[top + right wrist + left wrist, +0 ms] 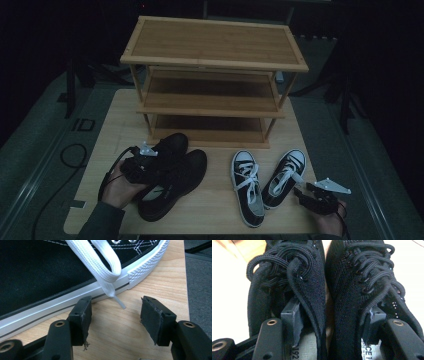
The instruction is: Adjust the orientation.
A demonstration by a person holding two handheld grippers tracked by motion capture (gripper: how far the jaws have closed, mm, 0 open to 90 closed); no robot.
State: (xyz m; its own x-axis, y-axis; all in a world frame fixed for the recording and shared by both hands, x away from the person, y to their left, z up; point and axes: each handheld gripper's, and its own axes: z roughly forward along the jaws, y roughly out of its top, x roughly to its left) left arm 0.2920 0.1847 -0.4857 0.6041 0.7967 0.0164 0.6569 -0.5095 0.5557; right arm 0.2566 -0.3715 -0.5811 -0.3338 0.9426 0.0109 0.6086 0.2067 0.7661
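A pair of black knit shoes (175,175) lies side by side at the table's front left. My left gripper (159,166) reaches into them from the heel end. In the left gripper view one pad (292,320) sits inside the left shoe (287,277) and the other pad (374,322) inside the right shoe (362,277). The shoes' two inner walls stand between the jaws, which are spread wide and not pressing on them. My right gripper (301,191) rests open low over the table's front right, beside a black-and-white sneaker (37,277) whose white lace (100,267) hangs toward the jaws.
A three-shelf wooden shoe rack (212,60) stands at the back of the wooden table (215,200). Two black-and-white sneakers (248,192) (285,175) lie toes forward at the front right. The table edge (185,290) runs close to the right gripper. A cable (70,150) trails on the floor at left.
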